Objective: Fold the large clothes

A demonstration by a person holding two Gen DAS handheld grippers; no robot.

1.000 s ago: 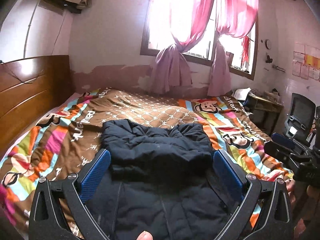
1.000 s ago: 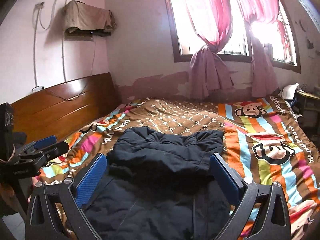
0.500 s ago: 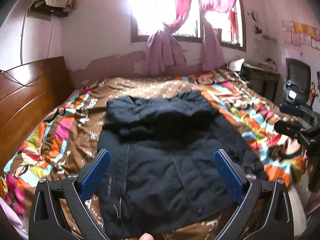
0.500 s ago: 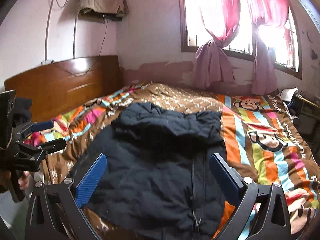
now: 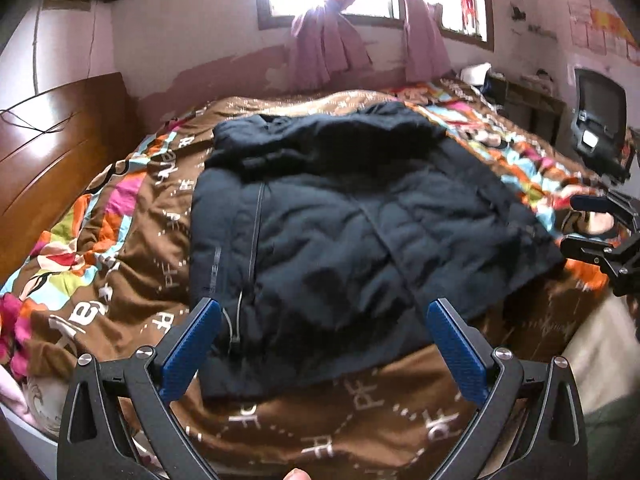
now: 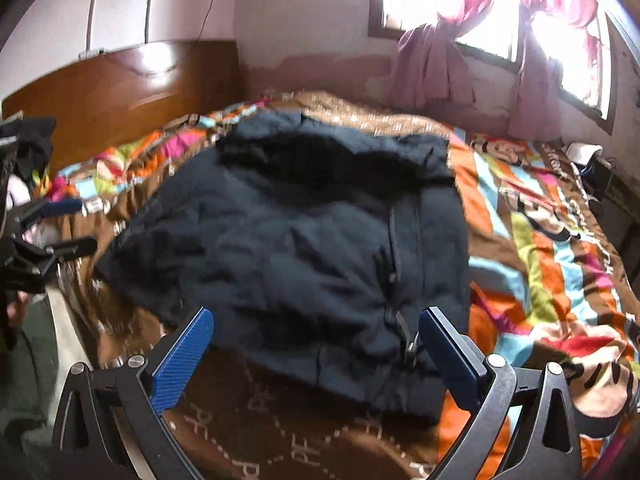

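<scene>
A large dark navy padded jacket (image 5: 340,232) lies spread on the bed, hood toward the window, hem toward me. It also shows in the right wrist view (image 6: 304,248), zipper at its right side. My left gripper (image 5: 324,328) is open and empty, hovering over the jacket's hem. My right gripper (image 6: 316,336) is open and empty, above the hem near the zipper end. Each gripper shows at the edge of the other's view: the right one (image 5: 600,228), the left one (image 6: 44,232).
The bed carries a brown and striped cartoon quilt (image 5: 120,248) with a wooden headboard (image 5: 48,152) at the left. Pink curtains (image 5: 328,40) hang at the window behind. A desk and a black chair (image 5: 600,128) stand at the right.
Both grippers have tilted down and moved back toward the bed's near edge, so the whole jacket and its hem have come into view. Both stayed open.
</scene>
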